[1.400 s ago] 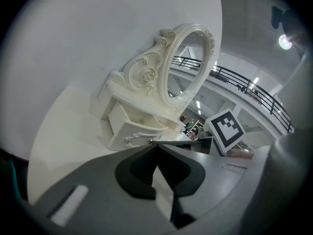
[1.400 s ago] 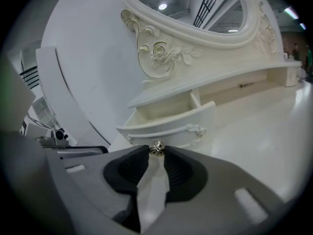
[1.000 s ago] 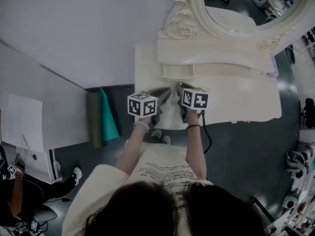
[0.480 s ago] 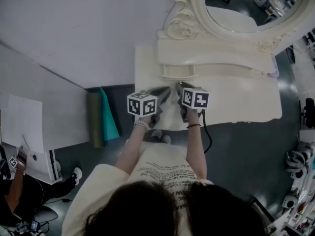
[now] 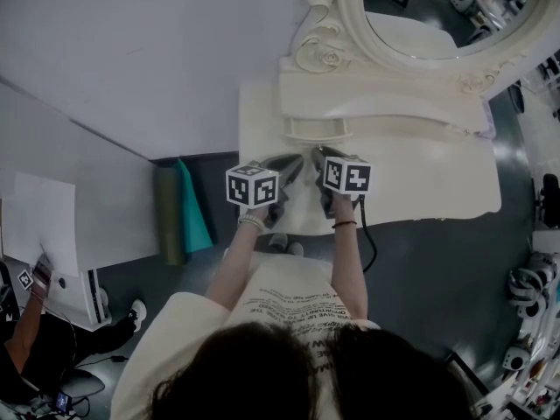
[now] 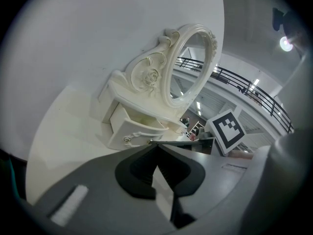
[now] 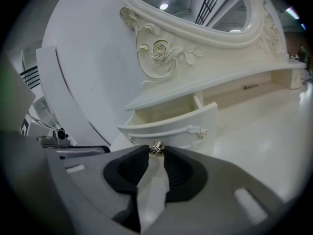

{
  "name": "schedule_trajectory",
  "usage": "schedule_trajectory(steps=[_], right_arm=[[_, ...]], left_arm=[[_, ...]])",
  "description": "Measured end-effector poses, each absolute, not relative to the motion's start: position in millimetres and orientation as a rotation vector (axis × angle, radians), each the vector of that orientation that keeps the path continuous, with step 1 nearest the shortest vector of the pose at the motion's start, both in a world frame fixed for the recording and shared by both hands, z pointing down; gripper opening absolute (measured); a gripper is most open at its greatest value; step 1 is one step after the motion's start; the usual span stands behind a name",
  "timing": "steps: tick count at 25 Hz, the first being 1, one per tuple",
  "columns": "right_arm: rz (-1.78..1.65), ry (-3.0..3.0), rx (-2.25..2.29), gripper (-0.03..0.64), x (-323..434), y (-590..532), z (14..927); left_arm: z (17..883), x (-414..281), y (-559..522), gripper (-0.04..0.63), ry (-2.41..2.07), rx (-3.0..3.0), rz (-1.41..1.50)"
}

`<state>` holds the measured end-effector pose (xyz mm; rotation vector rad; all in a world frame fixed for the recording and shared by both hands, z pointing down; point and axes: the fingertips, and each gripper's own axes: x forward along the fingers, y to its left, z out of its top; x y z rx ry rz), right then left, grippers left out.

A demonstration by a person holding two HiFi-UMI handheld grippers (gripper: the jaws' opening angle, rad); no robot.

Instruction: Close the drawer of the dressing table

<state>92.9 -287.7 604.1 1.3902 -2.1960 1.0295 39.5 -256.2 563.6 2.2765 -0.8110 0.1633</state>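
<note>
Cream-white carved dressing table (image 5: 437, 178) stands against a pale wall, its oval ornate-framed mirror (image 5: 437, 24) above, with an olive roll (image 5: 168, 217) and a teal roll (image 5: 194, 206) on the dark floor just left of it (well apart from the drawer). Its small curved-front drawer (image 7: 171, 122) under the mirror shelf stands partly pulled out, with only the two grippers before it. The right gripper view alone shows the right gripper (image 7: 156, 153) clamped on the drawer's small brass-coloured knob (image 7: 156, 148), while the left gripper view shows the left gripper (image 6: 155, 144) with jaws together on nothing, its tips near the drawer front.
</note>
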Motion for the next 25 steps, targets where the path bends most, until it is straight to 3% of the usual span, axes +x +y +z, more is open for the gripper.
schedule_trajectory(steps=[25], right_arm=[[1.026,-2.209,1.366,0.104,92.2,-309.3,605.8]], left_arm=[[565.7,40.6,-278.8,0.005,-0.828,2.267,0.153]])
